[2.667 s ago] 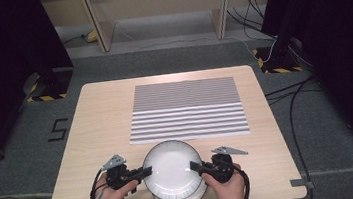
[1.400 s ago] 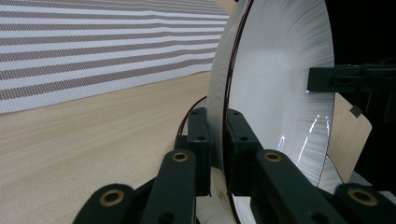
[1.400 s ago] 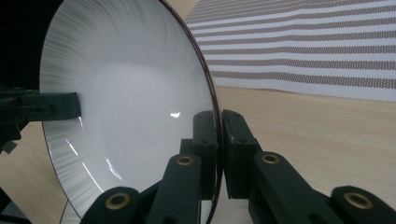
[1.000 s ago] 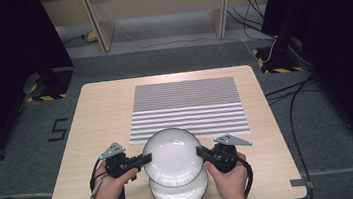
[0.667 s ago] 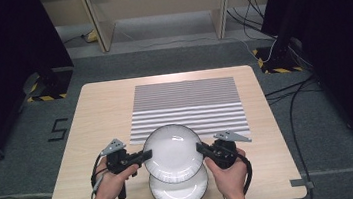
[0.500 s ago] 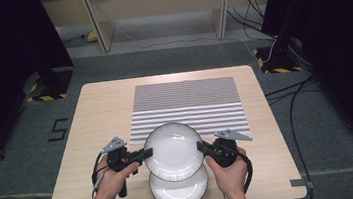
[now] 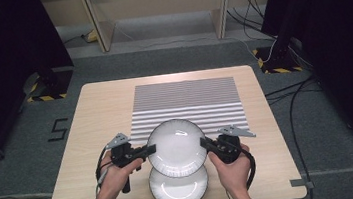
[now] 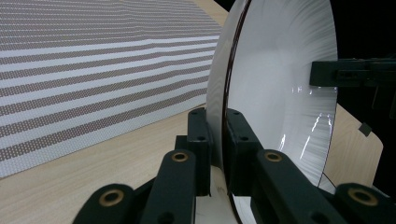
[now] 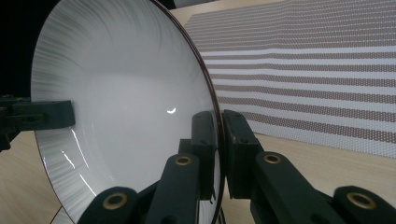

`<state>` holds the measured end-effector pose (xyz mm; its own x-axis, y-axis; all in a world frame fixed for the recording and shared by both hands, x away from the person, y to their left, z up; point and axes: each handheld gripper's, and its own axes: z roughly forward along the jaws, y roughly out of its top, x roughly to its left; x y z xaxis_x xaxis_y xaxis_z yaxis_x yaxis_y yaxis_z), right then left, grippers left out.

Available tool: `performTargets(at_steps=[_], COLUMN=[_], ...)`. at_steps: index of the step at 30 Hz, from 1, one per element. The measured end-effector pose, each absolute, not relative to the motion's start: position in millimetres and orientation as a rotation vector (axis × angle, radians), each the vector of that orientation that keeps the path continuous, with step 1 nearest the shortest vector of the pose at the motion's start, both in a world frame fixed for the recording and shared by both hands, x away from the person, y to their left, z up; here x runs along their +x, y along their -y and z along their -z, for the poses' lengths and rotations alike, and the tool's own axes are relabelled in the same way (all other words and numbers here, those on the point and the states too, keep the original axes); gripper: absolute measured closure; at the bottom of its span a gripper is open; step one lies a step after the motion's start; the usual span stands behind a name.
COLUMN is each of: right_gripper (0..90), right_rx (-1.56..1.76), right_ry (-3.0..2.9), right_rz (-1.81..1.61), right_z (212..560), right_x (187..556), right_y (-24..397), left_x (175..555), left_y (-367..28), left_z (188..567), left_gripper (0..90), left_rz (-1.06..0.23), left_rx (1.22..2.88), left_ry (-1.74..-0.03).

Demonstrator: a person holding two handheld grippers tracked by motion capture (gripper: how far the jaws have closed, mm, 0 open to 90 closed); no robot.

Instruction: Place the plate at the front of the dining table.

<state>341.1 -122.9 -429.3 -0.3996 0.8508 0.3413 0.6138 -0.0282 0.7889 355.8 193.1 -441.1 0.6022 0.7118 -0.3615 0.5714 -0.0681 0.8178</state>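
Observation:
A white plate with a dark rim [image 7: 176, 147] hangs above the table's front, held by its edge from both sides. My left gripper [image 7: 146, 151] is shut on its left rim, and in the left gripper view both pads clamp the rim [image 8: 217, 149]. My right gripper [image 7: 204, 144] is shut on the opposite rim, which the right gripper view shows close up [image 9: 218, 149]. A second plate of the same kind [image 7: 179, 188] lies on the table below, partly covered by the held one.
A striped placemat [image 7: 187, 101] lies on the wooden table [image 7: 105, 107] just beyond the held plate. The table's front edge is close behind the lower plate. Cables trail over the floor at the right.
The top plate has been lifted off the lower one and carried a little toward the placemat. Over the last second it has tipped so that its inside faces up more.

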Motion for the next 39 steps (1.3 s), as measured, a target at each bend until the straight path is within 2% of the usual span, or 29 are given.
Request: performTargets(at_steps=[39], right_gripper=[83.2], right_rx=[1.539], right_ry=[-1.948], right_rz=[-1.385], right_z=[418.2], right_x=[358.0], right_y=[123.3], left_x=[375.1], left_y=[-189.1], left_z=[432.0], left_gripper=[82.2], left_rz=[-0.174], left_rx=[1.728], left_ry=[-1.051])
